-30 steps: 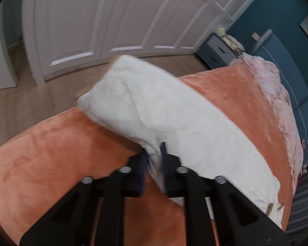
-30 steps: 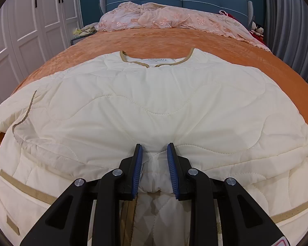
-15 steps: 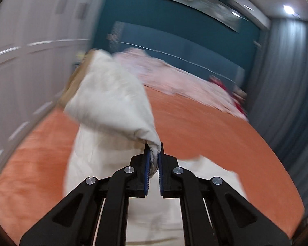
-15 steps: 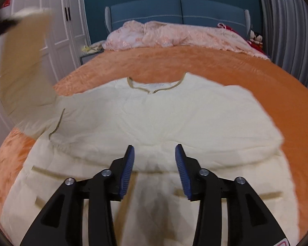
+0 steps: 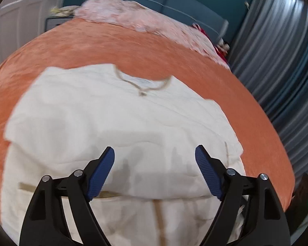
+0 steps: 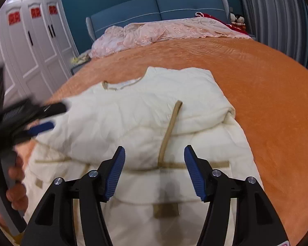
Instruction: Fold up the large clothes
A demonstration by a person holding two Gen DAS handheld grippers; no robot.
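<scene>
An orange-covered bed (image 6: pixel 267 86) carries a cream quilted jacket (image 6: pixel 133 119) and, by the headboard, crumpled pink lace bedding (image 6: pixel 164 30).

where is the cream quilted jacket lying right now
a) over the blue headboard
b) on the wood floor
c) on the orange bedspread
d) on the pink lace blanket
c: the cream quilted jacket lies spread on the orange bedspread, well short of the pink lace blanket heaped by the blue headboard.
</scene>
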